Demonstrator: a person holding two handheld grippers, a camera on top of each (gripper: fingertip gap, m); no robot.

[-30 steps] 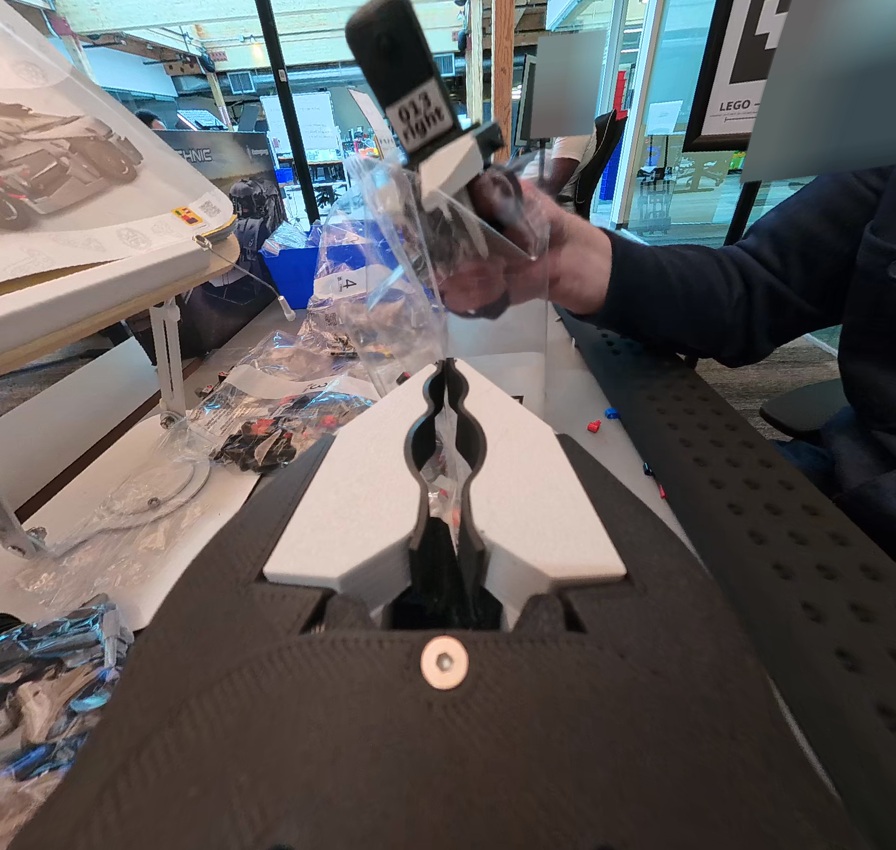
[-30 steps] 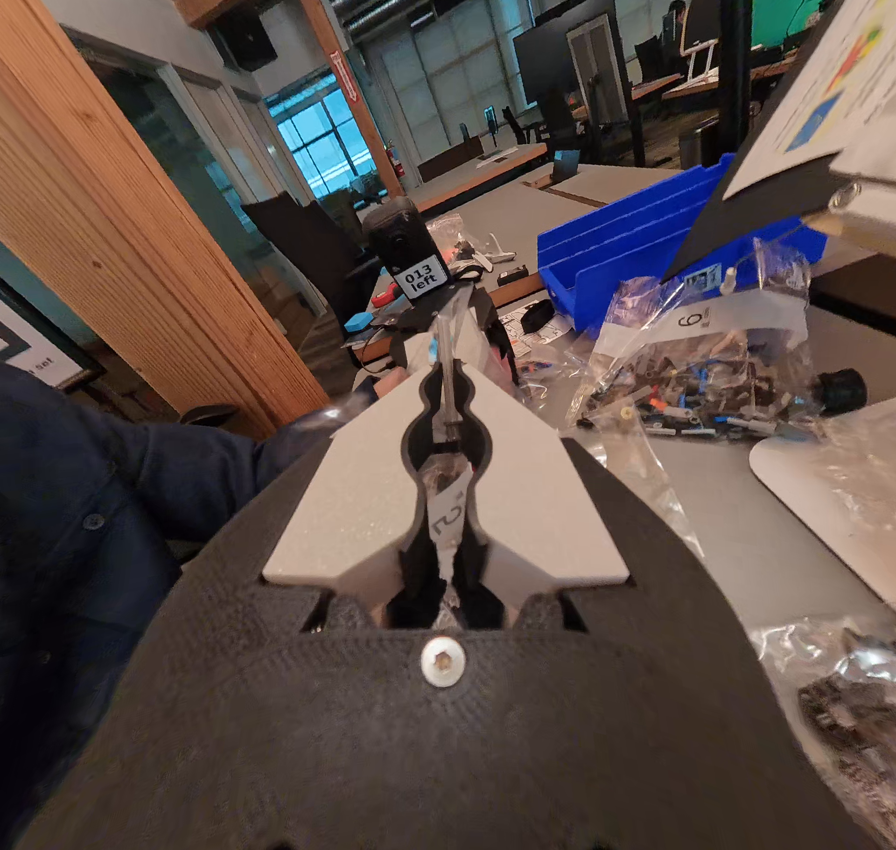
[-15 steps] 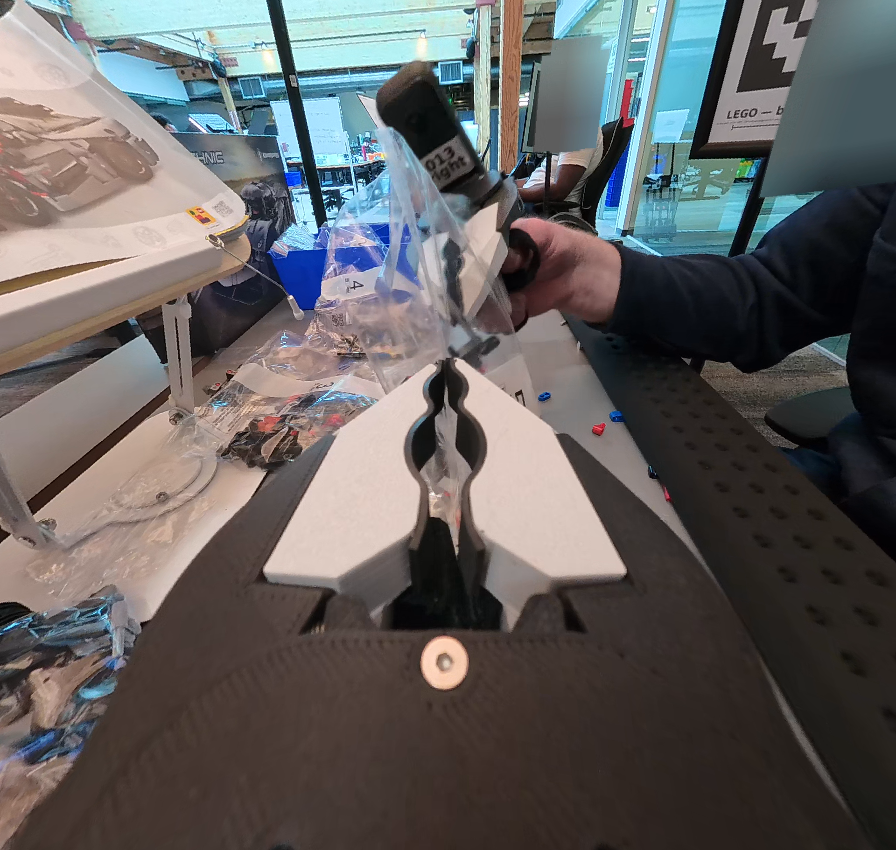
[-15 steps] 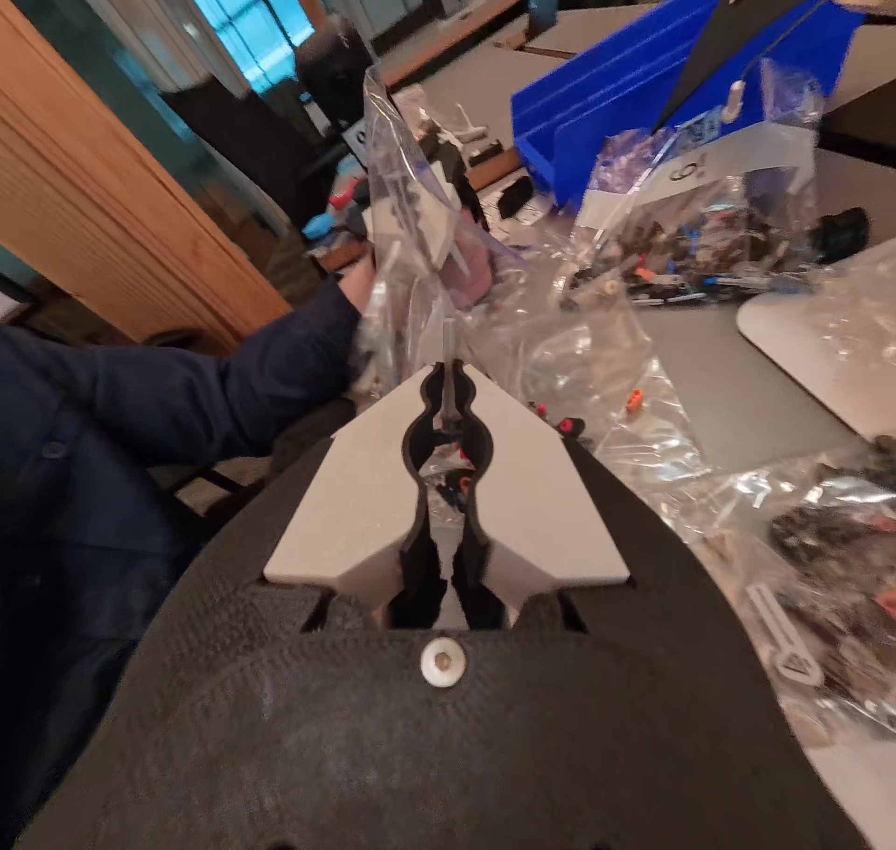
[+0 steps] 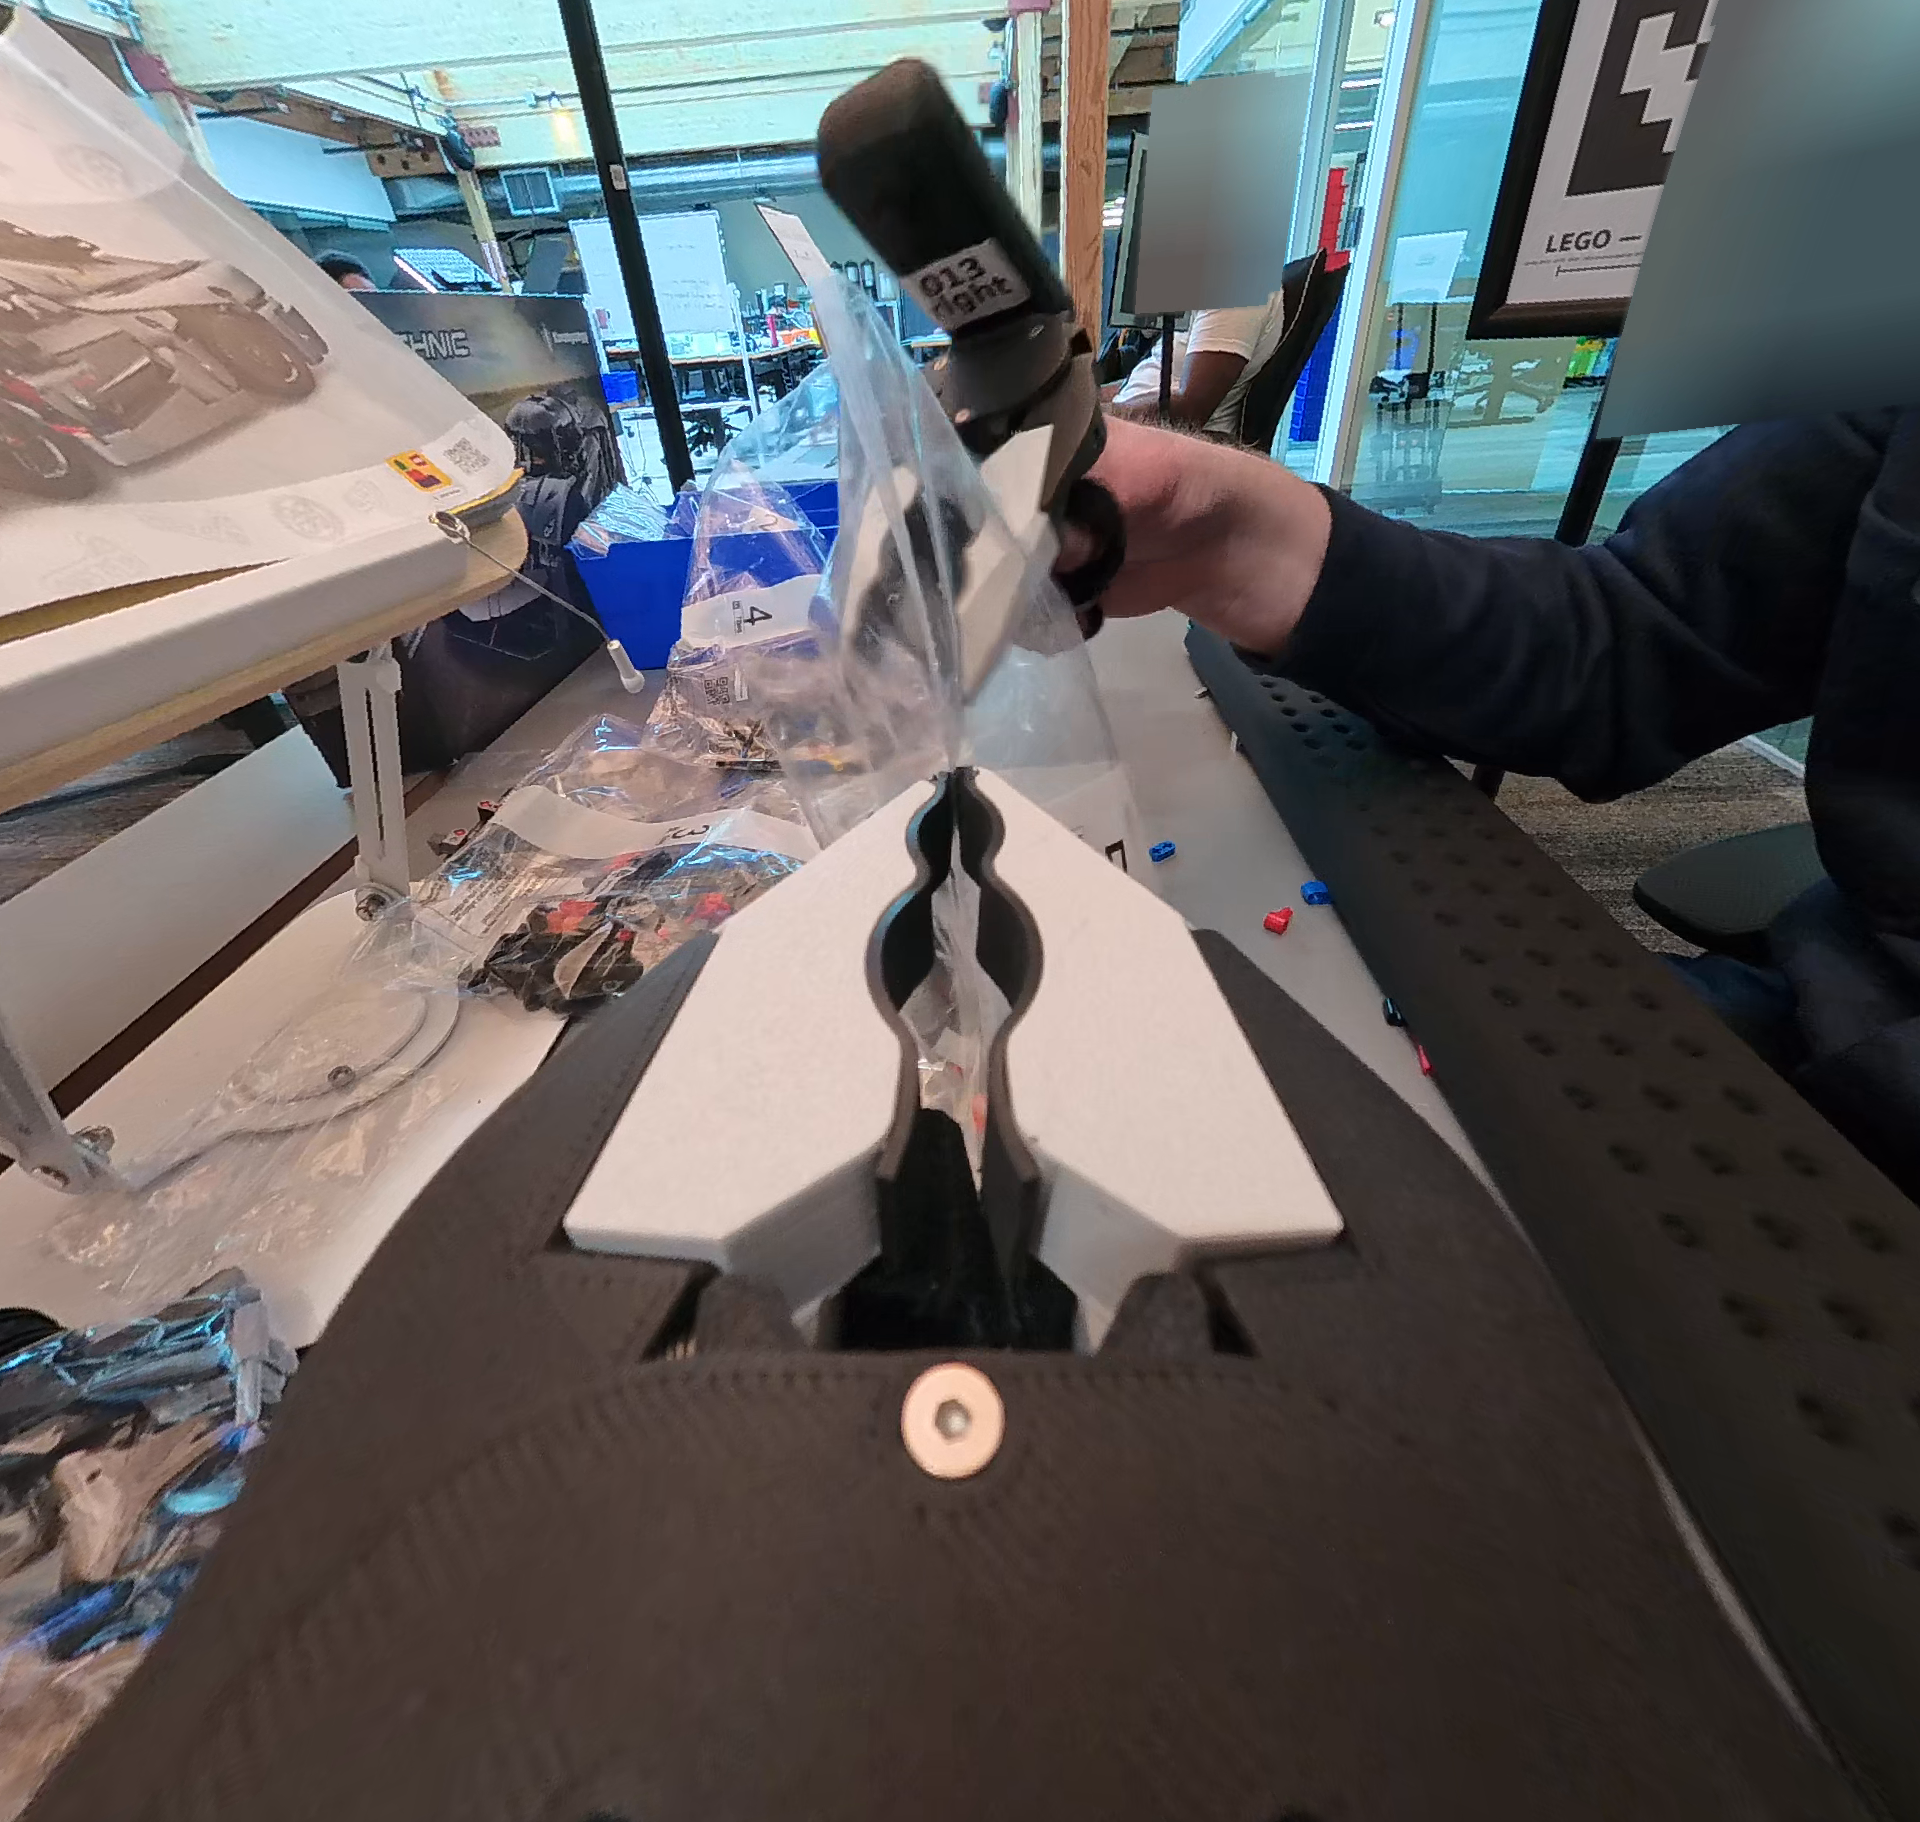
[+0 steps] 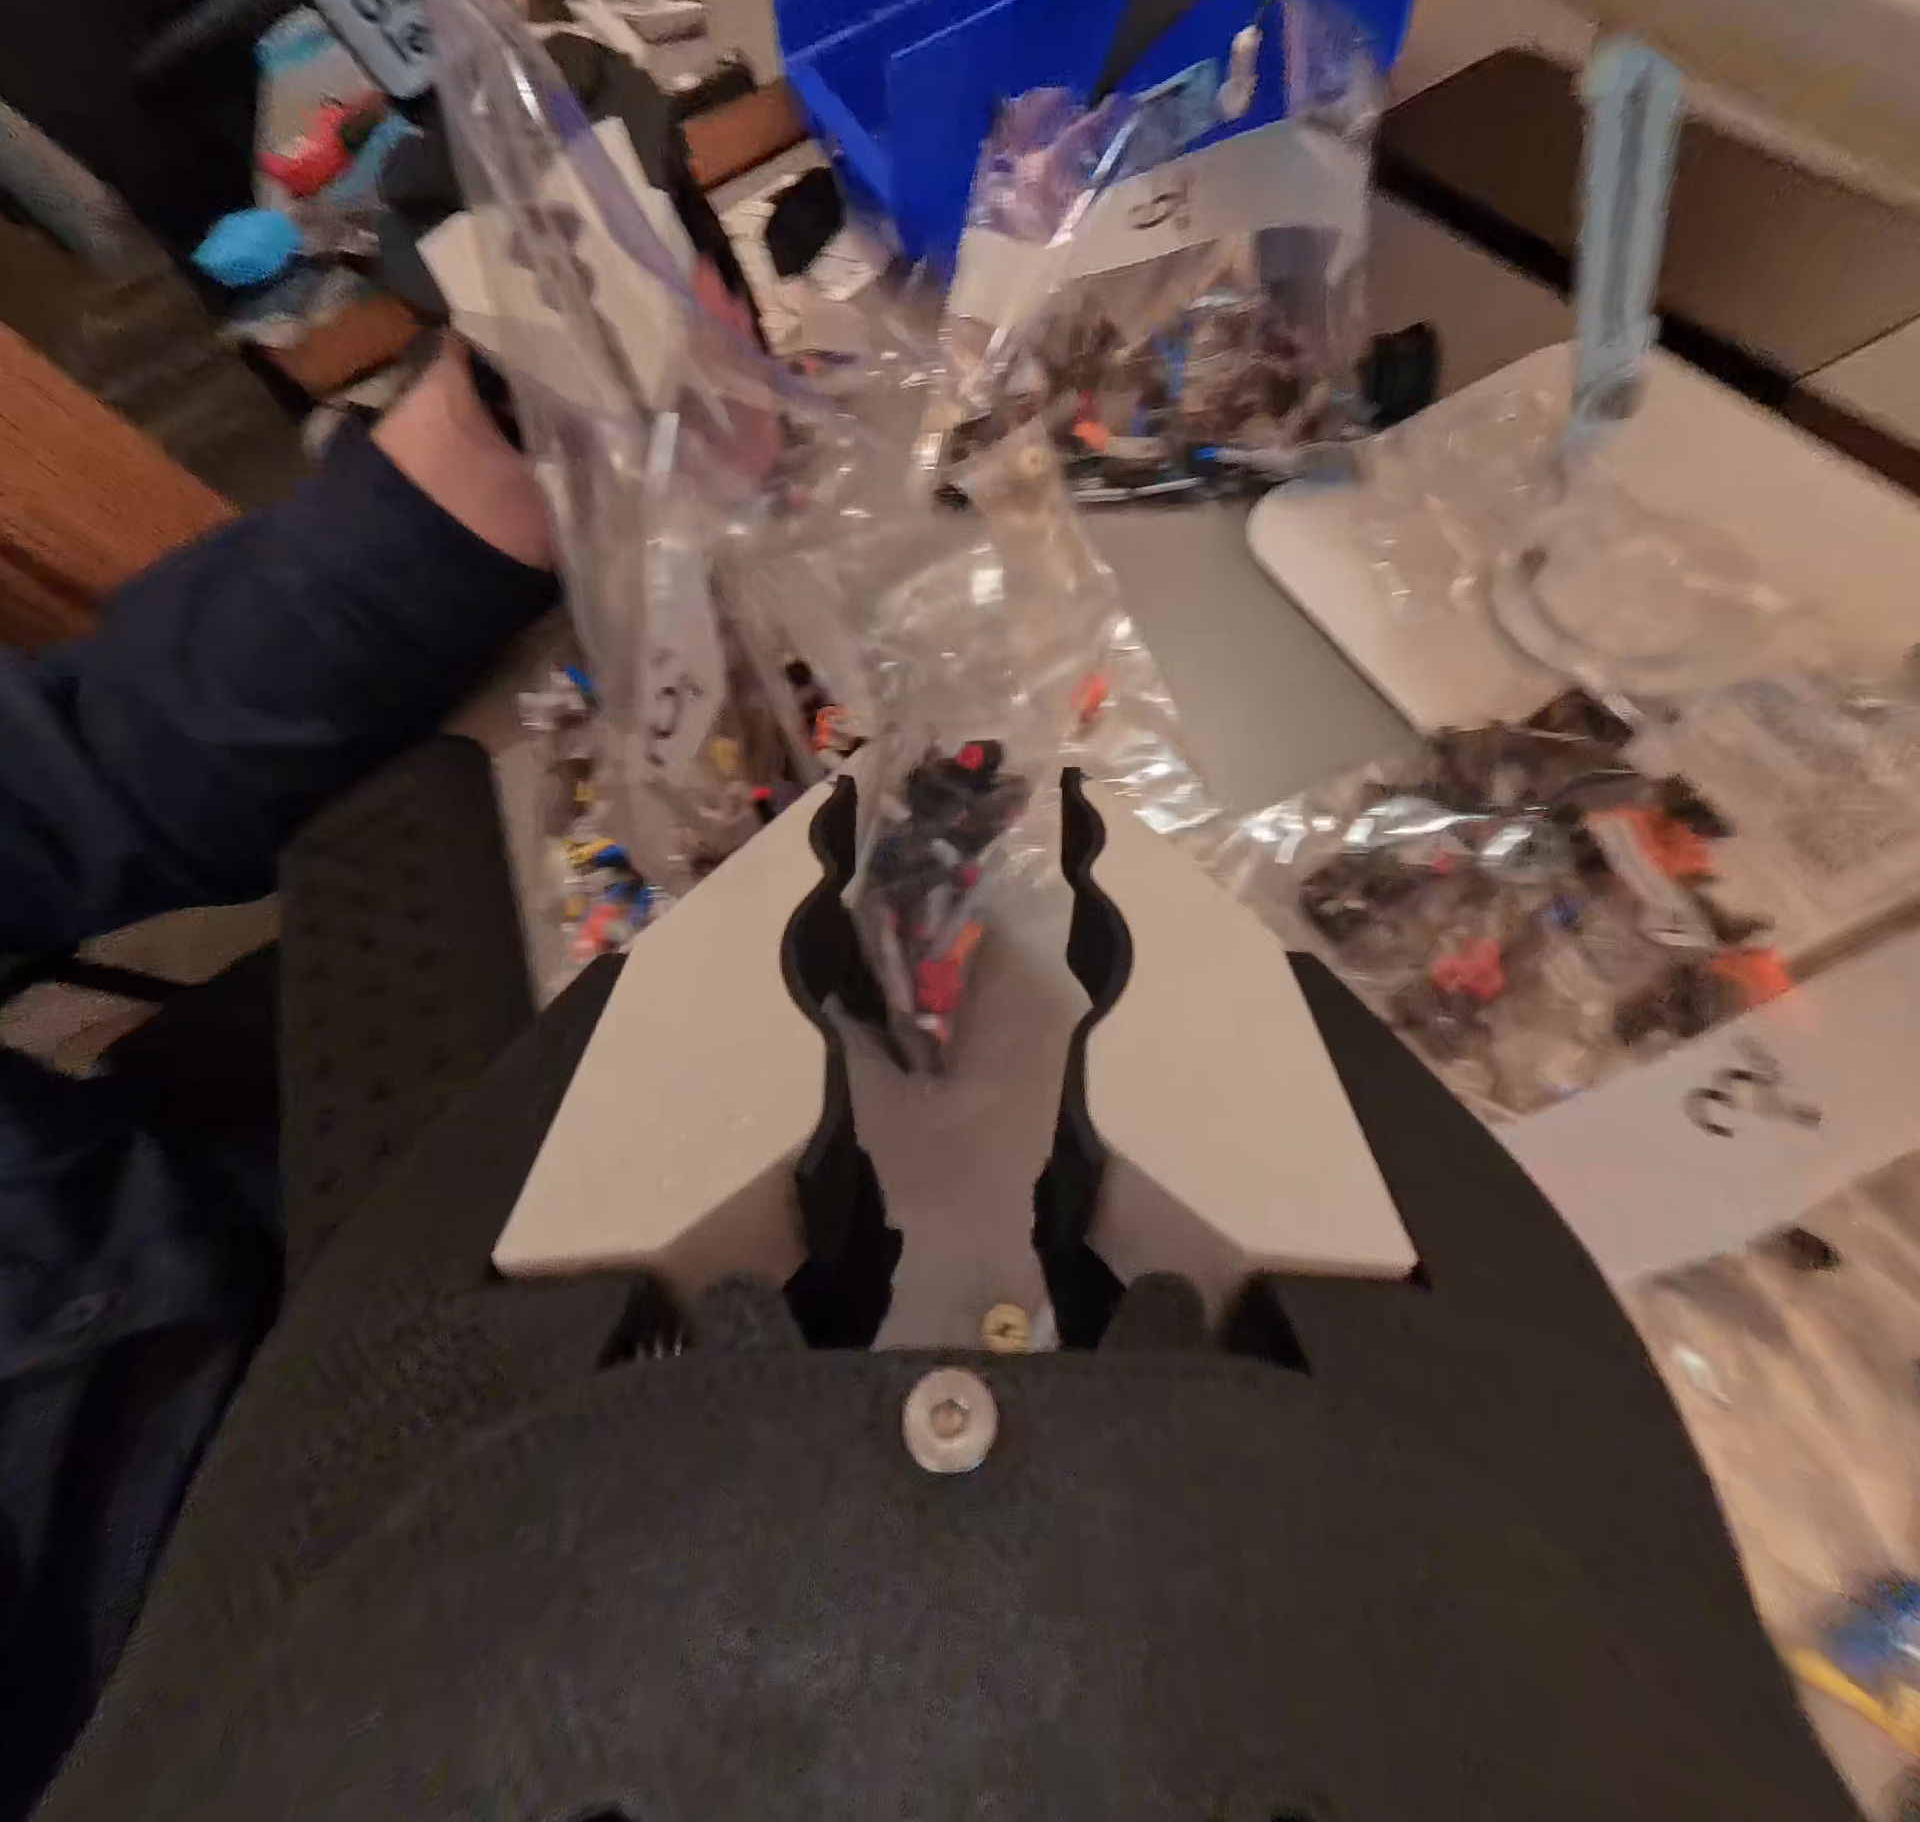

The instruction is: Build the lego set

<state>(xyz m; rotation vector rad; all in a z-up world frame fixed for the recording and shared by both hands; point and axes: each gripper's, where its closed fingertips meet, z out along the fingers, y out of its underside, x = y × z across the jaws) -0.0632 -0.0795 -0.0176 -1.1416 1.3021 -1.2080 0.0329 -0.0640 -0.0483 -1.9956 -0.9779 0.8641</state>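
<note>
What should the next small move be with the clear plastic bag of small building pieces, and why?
Probably close the right gripper on the clear plastic bag: its white fingers stand open around the bag's piece-filled corner, while the left gripper is shut on the film. A second grip should let both pull it open.

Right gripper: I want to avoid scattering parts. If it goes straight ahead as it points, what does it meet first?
Probably the clear bag of lego parts, already lying between the open right gripper fingers. How far below them it sits is unclear in this blurred view.
</note>
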